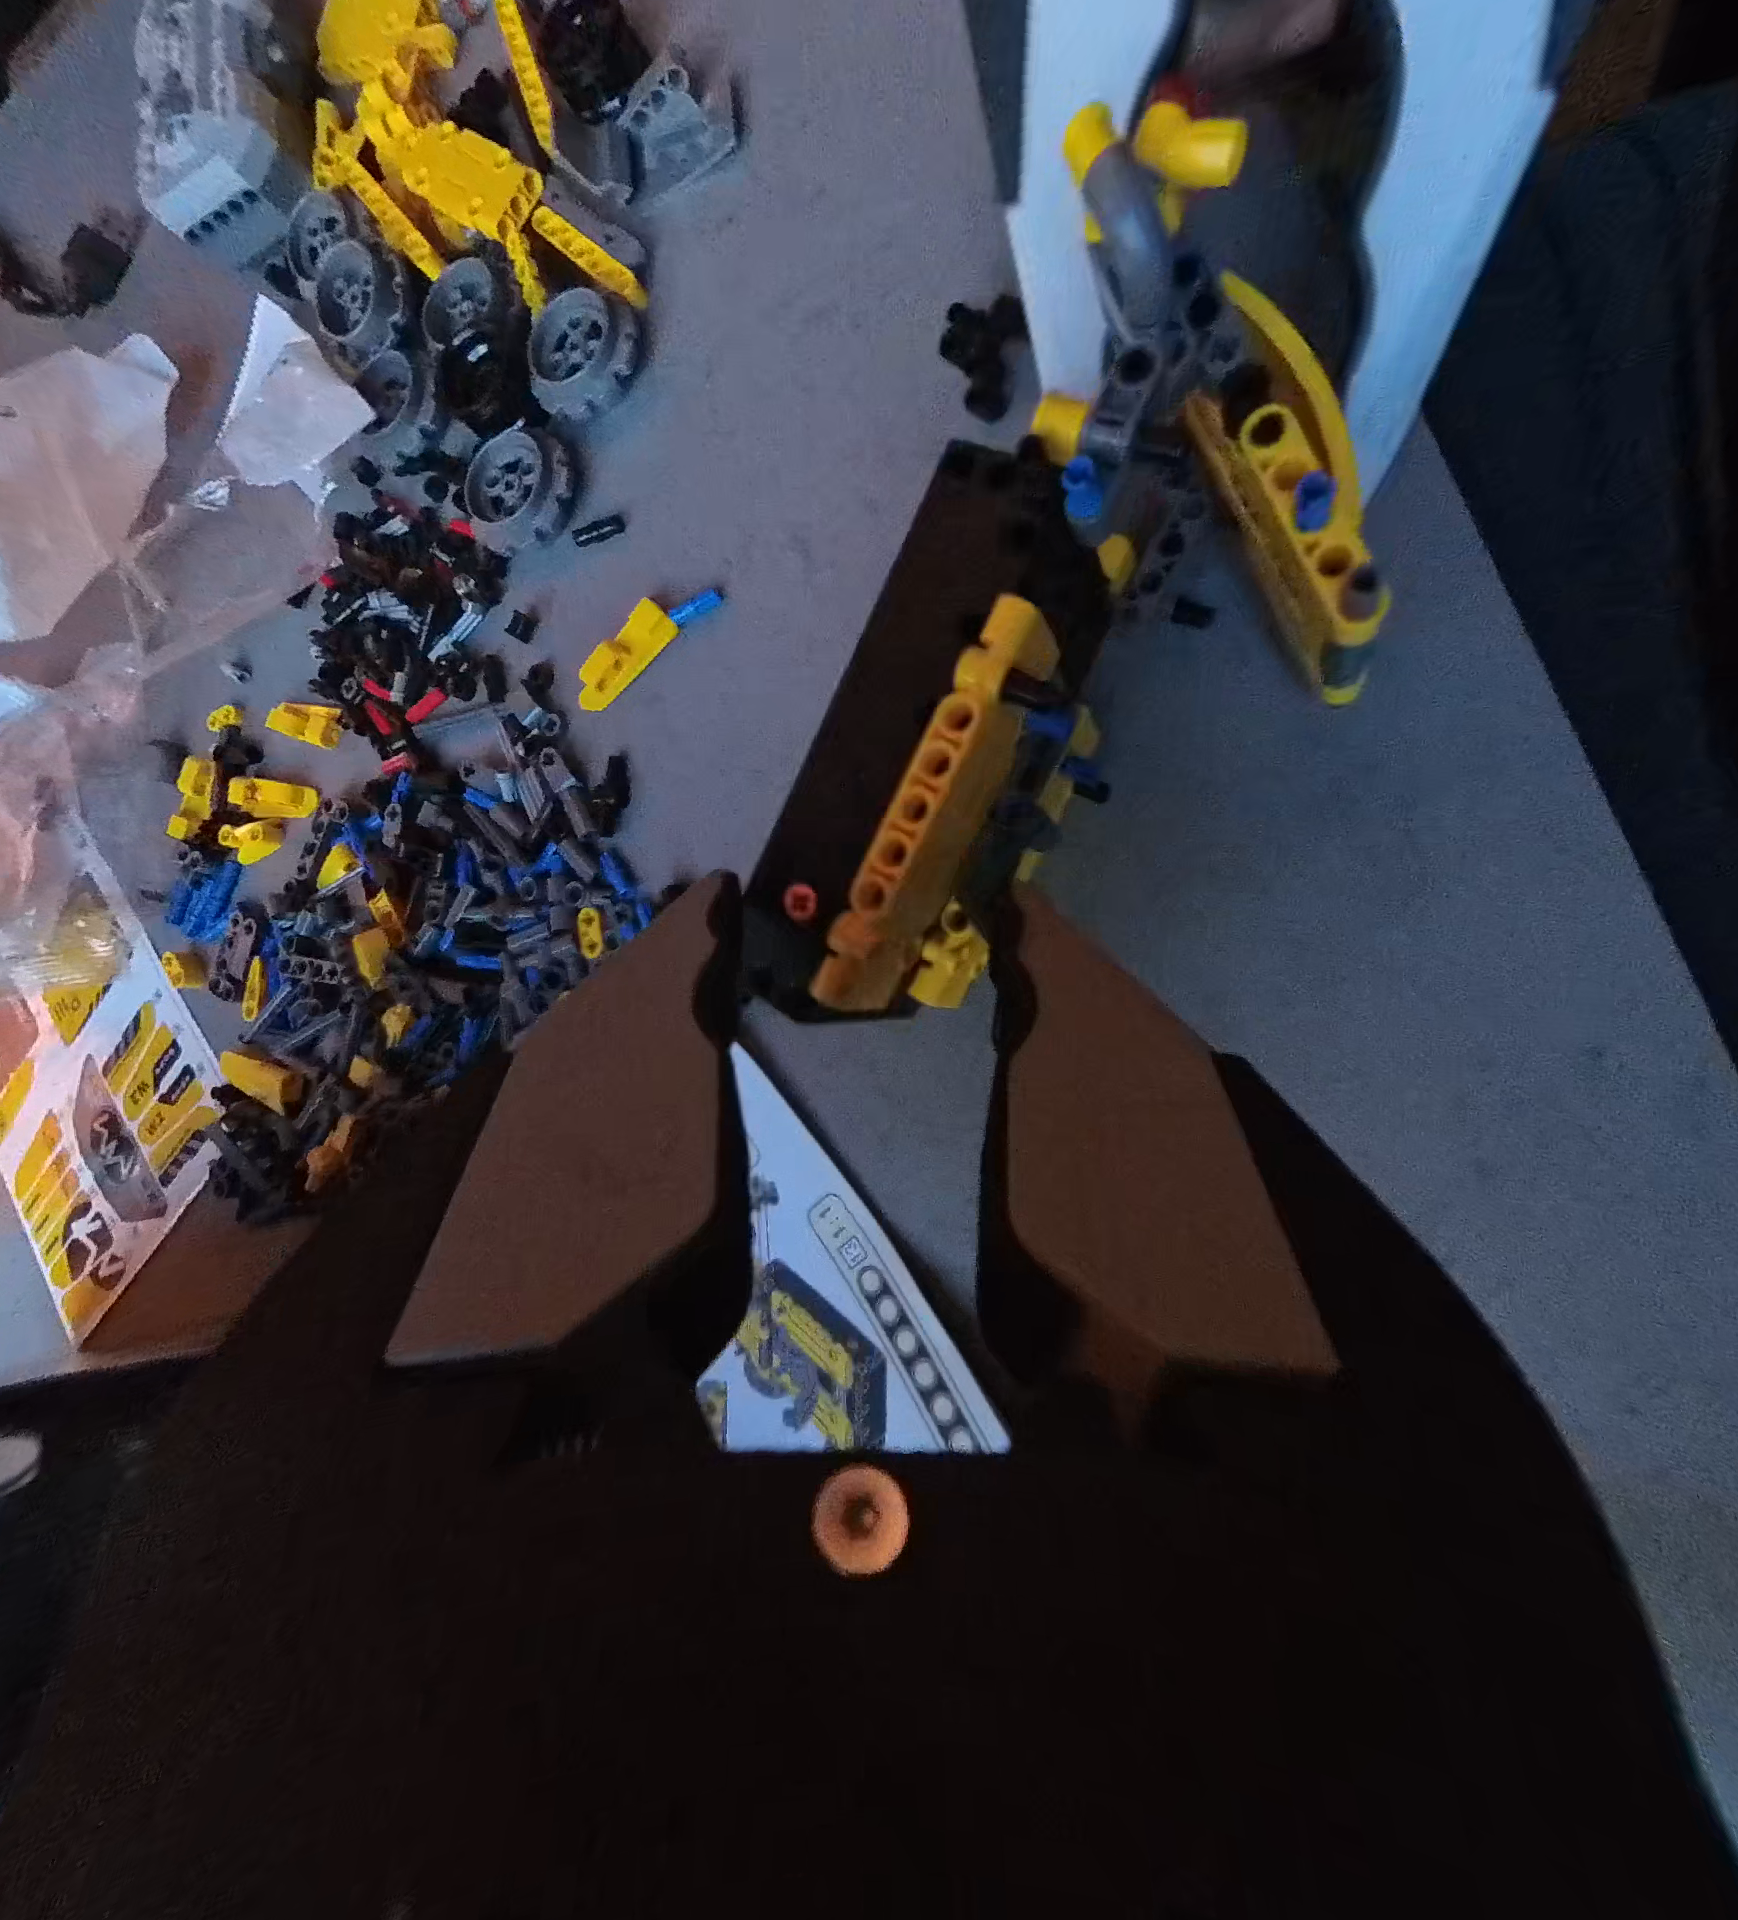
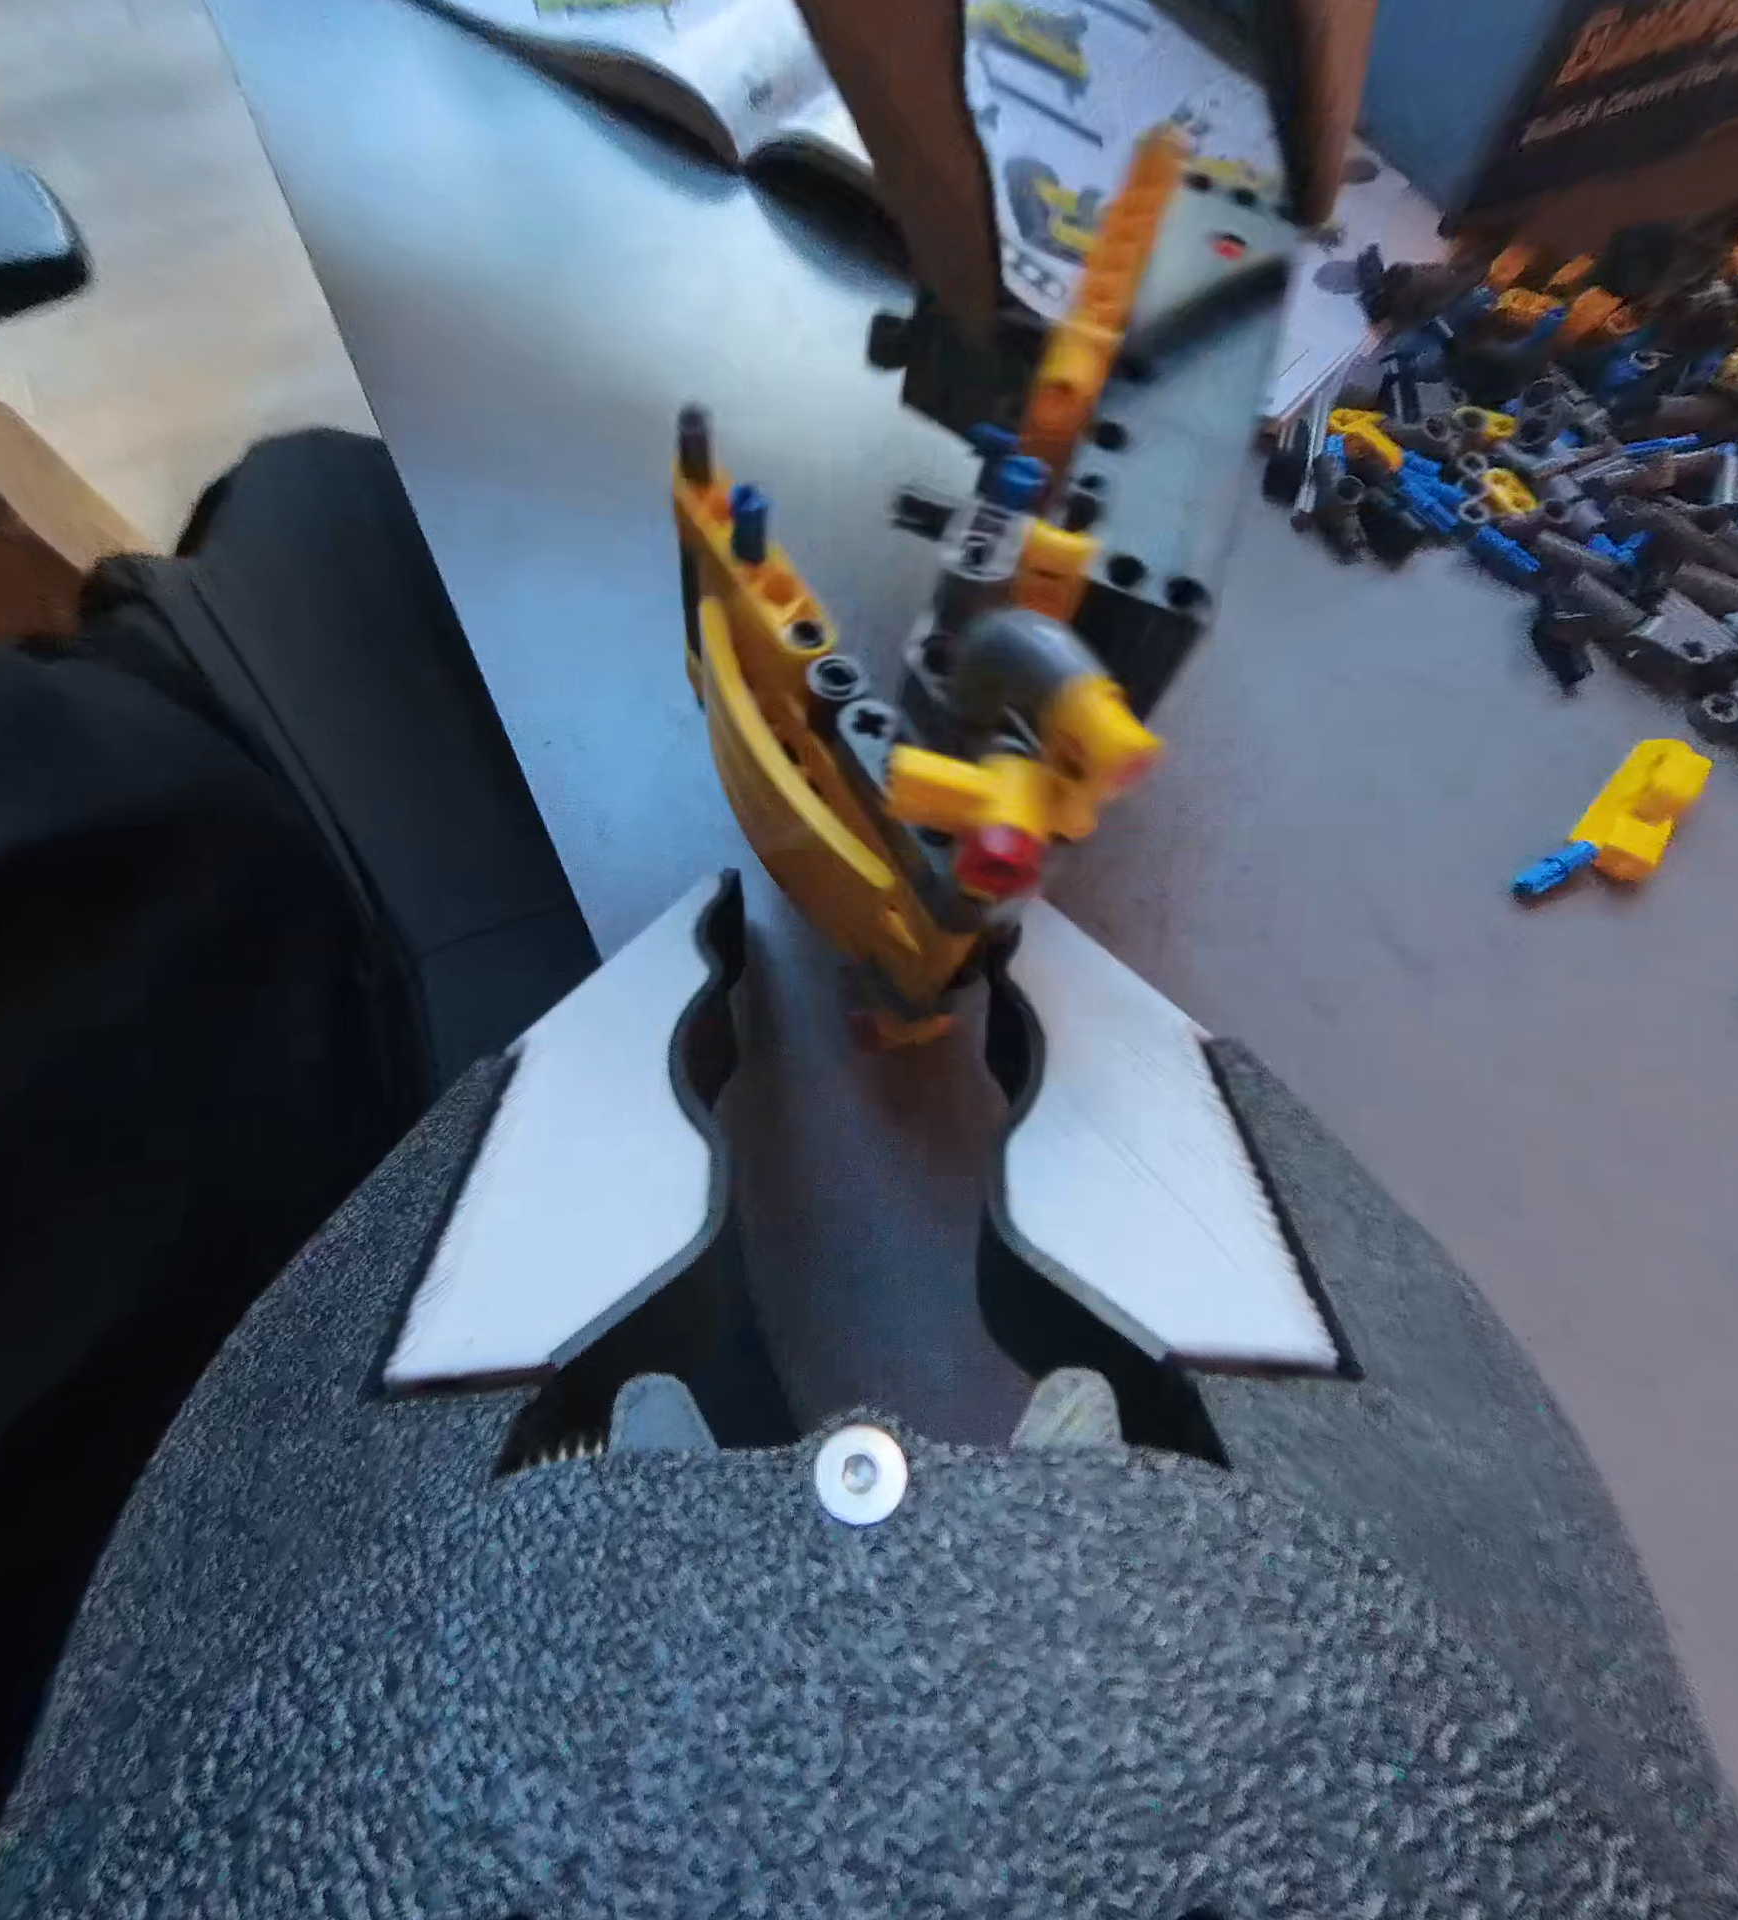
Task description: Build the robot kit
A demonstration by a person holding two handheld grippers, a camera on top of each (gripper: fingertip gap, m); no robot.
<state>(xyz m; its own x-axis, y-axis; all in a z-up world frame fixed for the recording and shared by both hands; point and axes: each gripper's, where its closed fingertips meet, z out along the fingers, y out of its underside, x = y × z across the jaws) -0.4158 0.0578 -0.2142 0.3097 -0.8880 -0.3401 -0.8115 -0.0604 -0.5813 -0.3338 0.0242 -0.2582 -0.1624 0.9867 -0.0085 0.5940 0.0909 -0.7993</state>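
My left gripper is shut on the near end of a long black and yellow building-brick assembly held above the grey table. The far end of the assembly carries a yellow curved panel and sits between the white fingers of my right gripper. In the right wrist view my right gripper is shut on that curved-panel end, with a red stud just ahead. The brown fingers of the left gripper hold the opposite end.
A pile of small loose pieces lies beside the assembly. A partly built yellow vehicle with grey wheels, plastic bags, a sticker sheet, an open booklet and a loose yellow piece lie around. A person's dark-clothed leg is beyond the table edge.
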